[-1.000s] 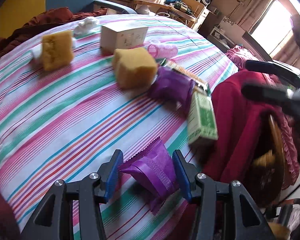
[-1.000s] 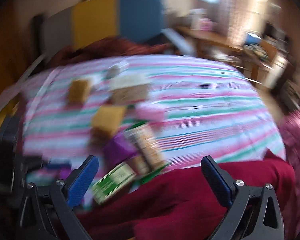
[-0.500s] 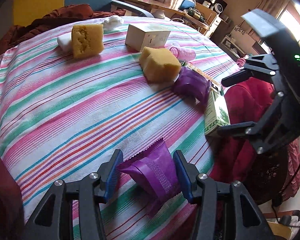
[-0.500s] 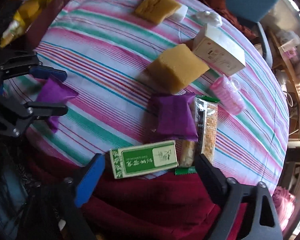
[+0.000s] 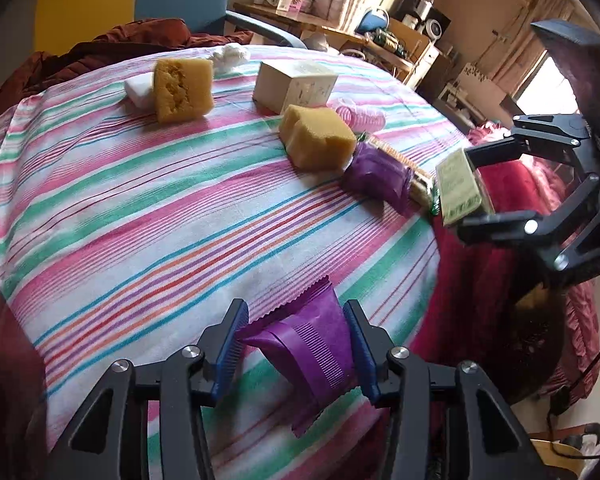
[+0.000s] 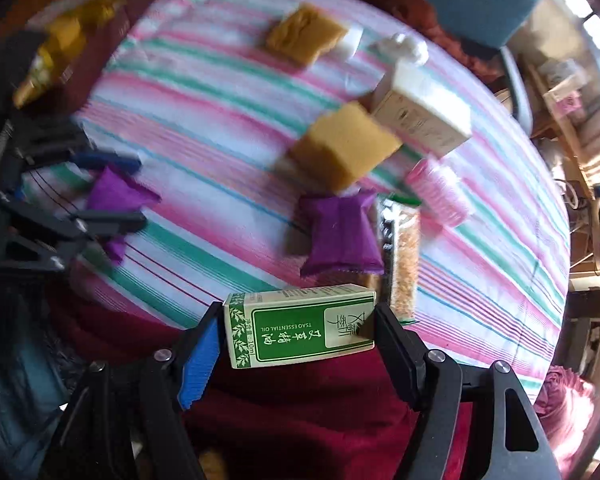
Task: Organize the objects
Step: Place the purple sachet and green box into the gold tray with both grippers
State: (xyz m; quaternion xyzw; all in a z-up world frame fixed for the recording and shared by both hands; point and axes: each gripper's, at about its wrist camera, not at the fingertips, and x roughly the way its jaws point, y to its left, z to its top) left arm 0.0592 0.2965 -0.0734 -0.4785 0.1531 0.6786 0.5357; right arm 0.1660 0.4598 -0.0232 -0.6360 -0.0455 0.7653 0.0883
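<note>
Green box (image 6: 300,326) newly above striped tablecloth (image 5: 148,216)

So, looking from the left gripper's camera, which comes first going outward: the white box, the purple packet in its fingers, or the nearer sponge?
1. Purple packet, between the left gripper's fingers.
2. Nearer sponge, right of centre.
3. White box, just behind it.

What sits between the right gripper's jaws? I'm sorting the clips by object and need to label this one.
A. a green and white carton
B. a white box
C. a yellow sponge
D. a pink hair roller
A: in the right wrist view the green and white carton lies lengthwise between the closing jaws of the right gripper, at the table's edge.
</note>
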